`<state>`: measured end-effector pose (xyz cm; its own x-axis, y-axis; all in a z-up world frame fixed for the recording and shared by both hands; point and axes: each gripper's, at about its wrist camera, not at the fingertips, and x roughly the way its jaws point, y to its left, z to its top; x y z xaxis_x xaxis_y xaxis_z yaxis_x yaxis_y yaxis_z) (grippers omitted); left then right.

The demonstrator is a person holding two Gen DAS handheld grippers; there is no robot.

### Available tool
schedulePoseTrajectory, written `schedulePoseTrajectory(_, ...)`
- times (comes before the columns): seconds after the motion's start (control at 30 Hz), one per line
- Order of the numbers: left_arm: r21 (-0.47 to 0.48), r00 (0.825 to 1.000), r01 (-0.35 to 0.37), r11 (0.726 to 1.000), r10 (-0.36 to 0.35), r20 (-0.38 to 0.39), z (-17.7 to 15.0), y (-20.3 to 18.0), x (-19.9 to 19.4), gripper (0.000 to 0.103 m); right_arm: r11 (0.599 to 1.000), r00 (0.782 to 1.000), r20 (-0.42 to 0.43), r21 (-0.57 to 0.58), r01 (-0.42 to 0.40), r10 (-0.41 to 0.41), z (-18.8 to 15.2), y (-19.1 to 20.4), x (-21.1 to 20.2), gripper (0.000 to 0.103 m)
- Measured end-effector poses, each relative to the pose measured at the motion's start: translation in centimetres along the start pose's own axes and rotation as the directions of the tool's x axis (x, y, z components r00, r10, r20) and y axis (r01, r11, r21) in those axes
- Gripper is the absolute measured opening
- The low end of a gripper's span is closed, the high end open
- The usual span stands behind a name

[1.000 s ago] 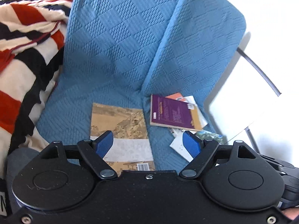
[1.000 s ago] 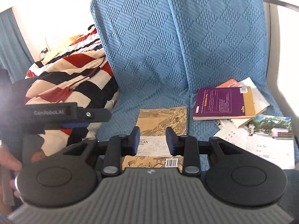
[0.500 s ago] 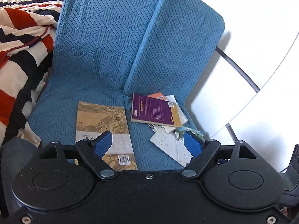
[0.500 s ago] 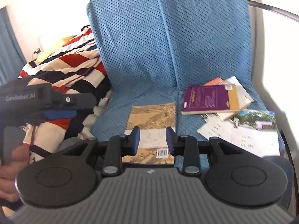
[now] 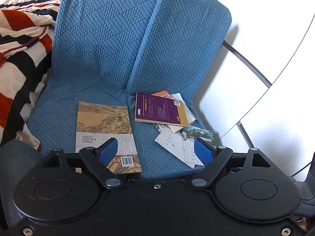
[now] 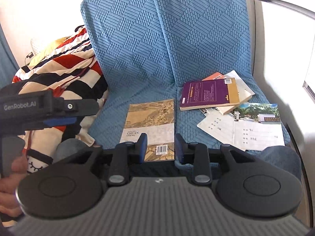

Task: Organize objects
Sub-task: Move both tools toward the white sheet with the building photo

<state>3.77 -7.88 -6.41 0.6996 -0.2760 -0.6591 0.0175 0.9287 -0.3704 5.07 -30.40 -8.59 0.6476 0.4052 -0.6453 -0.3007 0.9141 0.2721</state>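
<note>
**Books and papers on the blue seat, both grippers hovering empty**

The blue quilted chair (image 6: 157,39) fills the view, with a striped blanket (image 6: 65,68) heaped to its left. On the seat, near the front, the tan paperback (image 6: 151,122) lies flat by itself. To its right is a loose pile: the purple book (image 6: 206,94) on top of an orange booklet (image 6: 213,76) and some cream pages, with thin white sheets (image 6: 246,131) fanned out nearer the front.

The paperbacks look light and bendy with slick covers, so I'd pinch them at the spine edge. The sheets are flimsy and easily creased; they'd want sliding together first.

The left gripper (image 5: 156,151) points down at the seat, blue fingers spread wide, nothing between them. The right gripper (image 6: 161,147) tilts down likewise over the tan paperback's near edge, its jaws narrowed but gapped, holding nothing.
</note>
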Motion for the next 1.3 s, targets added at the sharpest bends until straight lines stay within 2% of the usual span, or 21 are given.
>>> schedulePoseTrajectory(0.47,0.034,0.998,0.055,0.998,-0.053,-0.047,-0.7,-3.2,2.4,0.084,0.997,0.998,0.009,0.051,0.066,-0.067,-1.1,-2.8,-1.5,0.034)
schedulePoseTrajectory(0.8,0.067,0.989,0.119,0.991,-0.111,-0.102,-1.2,-6.4,4.7,0.085,0.986,0.991,0.012,0.095,0.134,-0.135,-1.7,-5.7,-2.7,0.034)
schedulePoseTrajectory(0.9,0.079,0.988,0.119,0.990,-0.110,-0.105,-1.4,-7.1,5.2,0.090,0.983,0.989,0.010,0.112,0.147,-0.149,-1.9,-6.5,-2.8,0.034)
schedulePoseTrajectory(1.07,0.096,0.987,0.125,0.988,-0.114,-0.116,-1.2,-7.8,6.0,0.091,0.979,0.986,0.007,0.118,0.167,-0.169,-1.9,-7.5,-2.8,0.034)
schedulePoseTrajectory(1.13,0.103,0.987,0.121,0.987,-0.109,-0.115,-1.1,-8.0,6.3,0.098,0.977,0.984,0.005,0.122,0.174,-0.176,-1.8,-8.0,-2.6,0.034)
schedulePoseTrajectory(1.23,0.120,0.988,0.119,0.986,-0.106,-0.110,-0.7,-8.4,6.8,0.101,0.974,0.983,0.007,0.138,0.179,-0.182,-1.7,-8.8,-2.5,0.041)
schedulePoseTrajectory(1.3,0.127,0.988,0.121,0.984,-0.107,-0.112,-0.4,-8.7,7.2,0.102,0.974,0.983,0.006,0.141,0.179,-0.182,-1.6,-9.1,-2.4,0.041)
